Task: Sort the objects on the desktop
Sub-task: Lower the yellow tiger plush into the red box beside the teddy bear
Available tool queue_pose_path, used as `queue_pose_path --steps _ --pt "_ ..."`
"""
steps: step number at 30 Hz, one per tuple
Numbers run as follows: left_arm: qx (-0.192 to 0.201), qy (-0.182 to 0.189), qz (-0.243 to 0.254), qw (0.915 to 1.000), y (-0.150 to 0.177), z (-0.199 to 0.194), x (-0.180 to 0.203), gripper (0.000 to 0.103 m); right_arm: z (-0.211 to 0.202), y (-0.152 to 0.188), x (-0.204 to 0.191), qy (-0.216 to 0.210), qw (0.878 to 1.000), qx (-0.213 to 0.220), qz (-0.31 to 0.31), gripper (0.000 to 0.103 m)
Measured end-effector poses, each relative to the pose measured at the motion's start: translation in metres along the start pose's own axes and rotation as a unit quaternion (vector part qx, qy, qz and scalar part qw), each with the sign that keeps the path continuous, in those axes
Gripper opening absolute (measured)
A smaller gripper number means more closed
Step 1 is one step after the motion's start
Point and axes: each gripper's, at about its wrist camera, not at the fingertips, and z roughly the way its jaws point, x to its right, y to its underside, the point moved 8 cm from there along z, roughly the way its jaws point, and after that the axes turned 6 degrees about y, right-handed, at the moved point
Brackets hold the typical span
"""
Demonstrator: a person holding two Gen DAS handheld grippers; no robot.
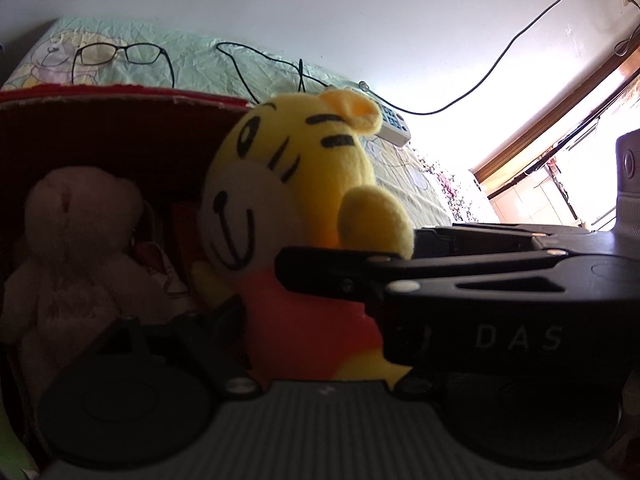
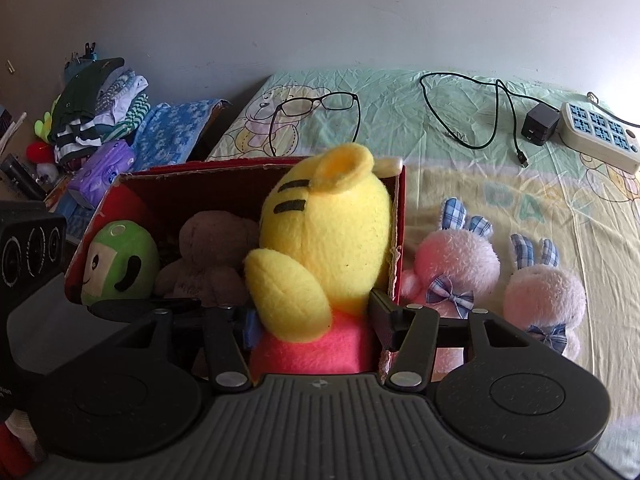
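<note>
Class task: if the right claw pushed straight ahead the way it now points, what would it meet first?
Most likely the yellow tiger toy: its body sits between the right claw fingers, directly ahead. Behind it comes the red box back wall, though depth is hard to judge.

We see a pair of glasses (image 2: 316, 110) lying on the cartoon-printed sheet (image 2: 480, 200), near a looped black cable (image 2: 472, 120), a charger block (image 2: 539, 123), a power strip (image 2: 600, 136) and piled clothes (image 2: 104, 104).
</note>
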Motion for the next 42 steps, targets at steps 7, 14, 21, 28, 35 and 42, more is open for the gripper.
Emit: queue_pose_path --steps 7,14,21,28,35,42 --pt "0.005 -0.005 0.036 0.9993 -0.007 -0.007 0.012 0.09 -0.011 -0.002 0.0 -0.007 1.0 0.023 0.006 0.057" --pt "0.016 -0.004 0.06 0.9981 -0.013 -0.011 0.022 0.095 -0.026 -0.007 0.004 -0.008 0.998 0.064 0.015 0.059" --pt "-0.001 0.003 0.063 0.998 -0.001 -0.002 0.016 0.095 -0.038 -0.006 0.005 -0.042 0.995 0.085 0.036 0.043" --pt "-0.017 0.016 0.036 0.9991 0.001 0.012 0.011 0.096 -0.032 -0.001 0.007 -0.063 0.993 0.07 0.065 0.038" --pt "-0.02 0.011 0.036 0.9991 0.001 0.017 0.009 0.097 -0.025 0.001 0.015 -0.073 0.992 0.06 0.087 0.037" --pt "-0.027 -0.006 0.039 0.9989 0.001 0.012 0.009 0.096 -0.024 0.001 0.017 -0.071 0.992 0.06 0.084 0.036"
